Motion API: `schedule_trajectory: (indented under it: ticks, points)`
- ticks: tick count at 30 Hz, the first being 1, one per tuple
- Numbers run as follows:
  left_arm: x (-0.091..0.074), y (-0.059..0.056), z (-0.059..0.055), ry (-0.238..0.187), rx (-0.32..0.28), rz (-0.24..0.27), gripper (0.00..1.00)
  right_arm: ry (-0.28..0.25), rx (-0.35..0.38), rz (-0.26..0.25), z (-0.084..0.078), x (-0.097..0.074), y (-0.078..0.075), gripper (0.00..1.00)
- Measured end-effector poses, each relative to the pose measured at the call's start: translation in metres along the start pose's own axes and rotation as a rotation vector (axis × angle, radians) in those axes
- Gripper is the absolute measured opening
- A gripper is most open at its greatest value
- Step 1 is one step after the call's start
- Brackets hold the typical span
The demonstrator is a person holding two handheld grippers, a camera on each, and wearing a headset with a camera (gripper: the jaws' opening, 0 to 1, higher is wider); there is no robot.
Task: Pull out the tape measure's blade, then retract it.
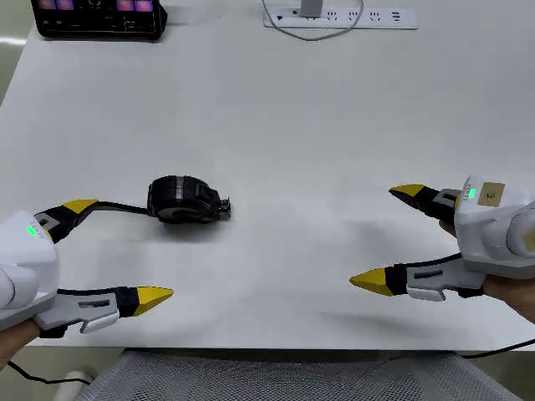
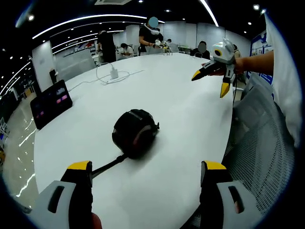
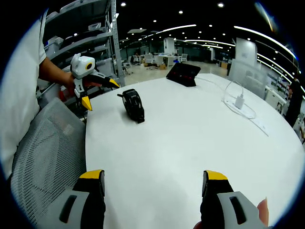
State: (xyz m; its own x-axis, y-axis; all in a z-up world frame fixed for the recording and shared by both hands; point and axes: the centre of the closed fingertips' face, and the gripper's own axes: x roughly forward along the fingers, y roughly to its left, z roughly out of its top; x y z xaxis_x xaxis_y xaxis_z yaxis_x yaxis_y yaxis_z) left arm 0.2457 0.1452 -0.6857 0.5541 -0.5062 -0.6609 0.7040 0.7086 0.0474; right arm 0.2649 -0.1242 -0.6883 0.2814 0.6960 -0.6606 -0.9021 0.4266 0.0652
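Tape measure (image 1: 184,199), black with a rounded case, lies on the white table (image 1: 318,125) just ahead of your left gripper (image 1: 124,249), its dark strap (image 1: 121,206) trailing toward one jaw. Your left gripper and right gripper (image 1: 378,237) both gape wide, holding nothing.

Two tongs (image 1: 124,249) (image 1: 374,236), one tape measure (image 1: 180,199)

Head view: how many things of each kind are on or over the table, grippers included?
tape measure: 1
grippers: 2, the left gripper and the right gripper
power strip: 1
tablet: 1
total: 5
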Motion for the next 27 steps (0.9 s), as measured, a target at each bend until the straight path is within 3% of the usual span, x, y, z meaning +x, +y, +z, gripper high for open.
schedule_trajectory:
  ticks: [4,27]
  points:
    - [-0.001,-0.006,0.000,0.004,0.050,-0.010,0.97,0.002,-0.001,0.001,0.001,-0.002,0.000,0.83]
    - [-0.008,-0.012,0.002,-0.013,0.041,-0.025,0.99,0.021,-0.003,-0.006,-0.007,-0.016,0.001,0.85]
